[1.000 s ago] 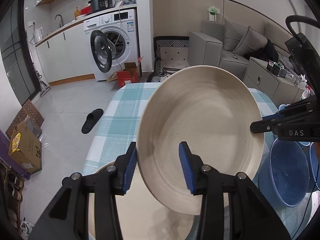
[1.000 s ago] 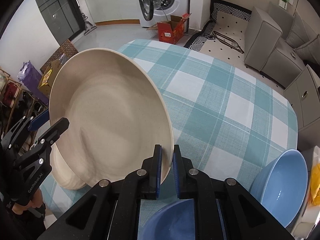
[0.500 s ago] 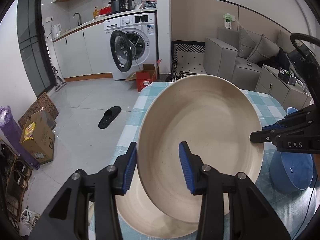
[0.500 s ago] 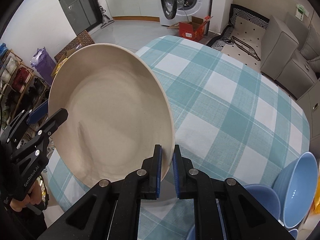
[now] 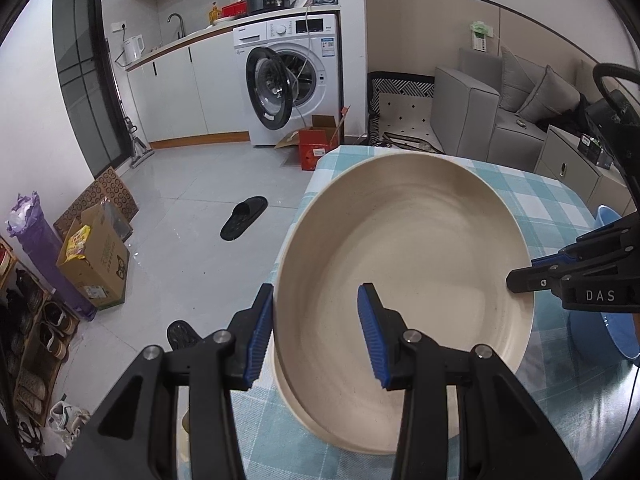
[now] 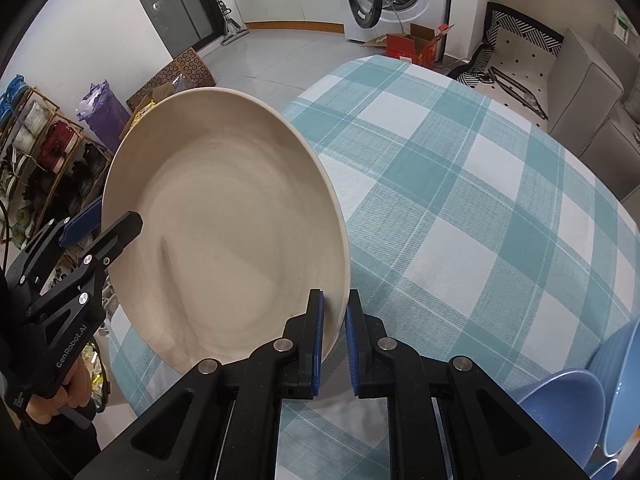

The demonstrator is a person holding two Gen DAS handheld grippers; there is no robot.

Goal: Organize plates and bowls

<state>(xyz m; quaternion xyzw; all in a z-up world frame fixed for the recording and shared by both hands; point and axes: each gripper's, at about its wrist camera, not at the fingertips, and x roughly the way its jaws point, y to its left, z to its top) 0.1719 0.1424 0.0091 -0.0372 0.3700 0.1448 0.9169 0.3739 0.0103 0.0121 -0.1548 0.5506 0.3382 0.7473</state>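
one cream plate (image 6: 224, 240) (tilted) — two grippers, blue bowls (image 6: 560, 412)

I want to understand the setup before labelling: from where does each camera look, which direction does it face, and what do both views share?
Left wrist: sits on the left gripper, looks along its open fingers at the round cream plate, checked tablecloth and washing machine; the right gripper enters from the right.
Right wrist: sits on the right gripper, shut on the plate's rim, facing the tablecloth and blue bowls; the left gripper and its hand show.
Shared: plate, tablecloth, washing machine, both grippers.
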